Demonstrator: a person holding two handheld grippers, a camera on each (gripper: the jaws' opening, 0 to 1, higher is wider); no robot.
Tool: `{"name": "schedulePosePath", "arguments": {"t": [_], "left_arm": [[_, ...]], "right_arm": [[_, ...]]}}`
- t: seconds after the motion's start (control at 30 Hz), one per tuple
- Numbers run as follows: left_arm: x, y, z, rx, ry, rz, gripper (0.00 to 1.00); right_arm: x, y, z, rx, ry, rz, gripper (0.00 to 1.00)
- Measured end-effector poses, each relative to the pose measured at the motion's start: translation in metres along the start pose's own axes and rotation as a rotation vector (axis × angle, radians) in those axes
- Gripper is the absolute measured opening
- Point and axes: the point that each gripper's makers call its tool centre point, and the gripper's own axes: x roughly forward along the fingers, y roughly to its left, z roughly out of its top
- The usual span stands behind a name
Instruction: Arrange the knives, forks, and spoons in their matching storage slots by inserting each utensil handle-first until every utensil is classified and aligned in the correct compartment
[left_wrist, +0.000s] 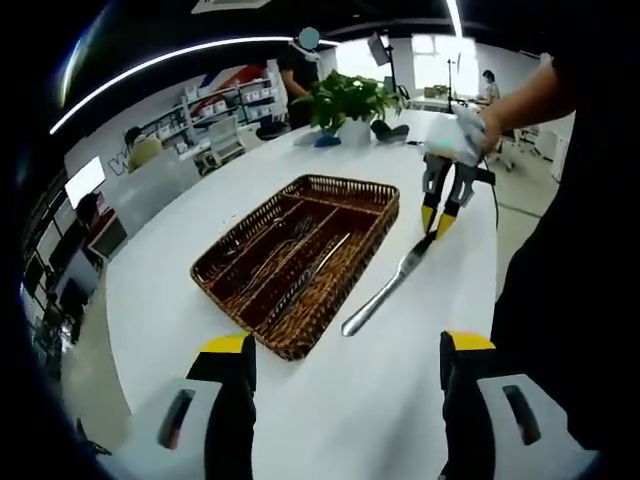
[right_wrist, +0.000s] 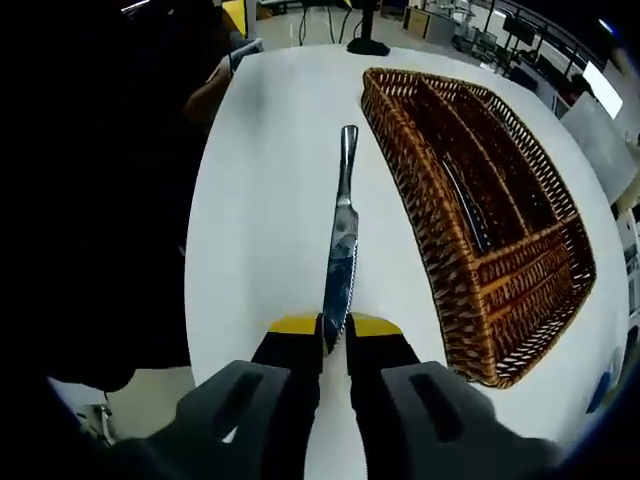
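**Knife held by its blade tip beside the wicker tray**

Left gripper view: the wicker tray (left_wrist: 352, 235) sits at the centre of the frame on the white table (left_wrist: 180, 290), turned at an angle. Wicker walls split it into long slots. Several metal utensils (left_wrist: 290, 262) lie lengthwise in these slots; which kinds lie where cannot be told. Just right of the tray, apart from its wall, the knife (left_wrist: 385, 290) lies slanted, handle toward the lower centre. The right gripper (left_wrist: 436, 226) comes down from the upper right and is clenched on the blade end. The left gripper (left_wrist: 345, 345) stands released at the bottom of the frame, its jaws wide apart over bare table. A potted plant (left_wrist: 345, 105) stands at the upper centre, near the far table edge. Bare white surface spreads lower left of the tray, out to the curved table edge.

Right gripper view: the right gripper's jaws pinch the blade tip at lower centre, and the knife runs straight up the frame, handle at top. The tray fills the right side, its near long wall just beside the knife without touching. One slot holds dark utensils. Open table lies left of the knife, to the table edge.
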Motion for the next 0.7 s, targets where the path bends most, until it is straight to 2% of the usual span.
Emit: {"name": "schedulePosePath", "arguments": {"t": [0.07,0.13,0.27,0.33,0.43,0.53,0.7], "left_arm": [[0.01,-0.003,0.001,0.006,-0.007,-0.018,0.75],[0.022,-0.008,-0.003,0.024,0.018,-0.048,0.74],[0.049,-0.016,-0.011,0.151,0.094,-0.12,0.71],[0.063,-0.021,-0.007,0.158,0.084,-0.147,0.69],[0.081,-0.028,-0.009,0.185,0.117,-0.185,0.62],[0.098,-0.033,-0.008,0.228,0.105,-0.187,0.62],[0.113,-0.044,-0.007,0.251,0.103,-0.236,0.5]], "right_arm": [[-0.001,0.002,0.0,-0.009,0.008,0.012,0.07],[-0.002,0.006,0.001,-0.022,0.007,0.026,0.07],[-0.004,0.009,0.002,-0.046,0.016,0.03,0.07],[-0.006,0.01,0.003,-0.049,0.016,0.036,0.07],[-0.008,0.011,0.005,-0.051,0.018,0.036,0.07],[-0.009,0.013,0.006,-0.044,0.028,0.05,0.07],[-0.012,0.014,0.009,-0.054,0.028,0.054,0.07]]}}
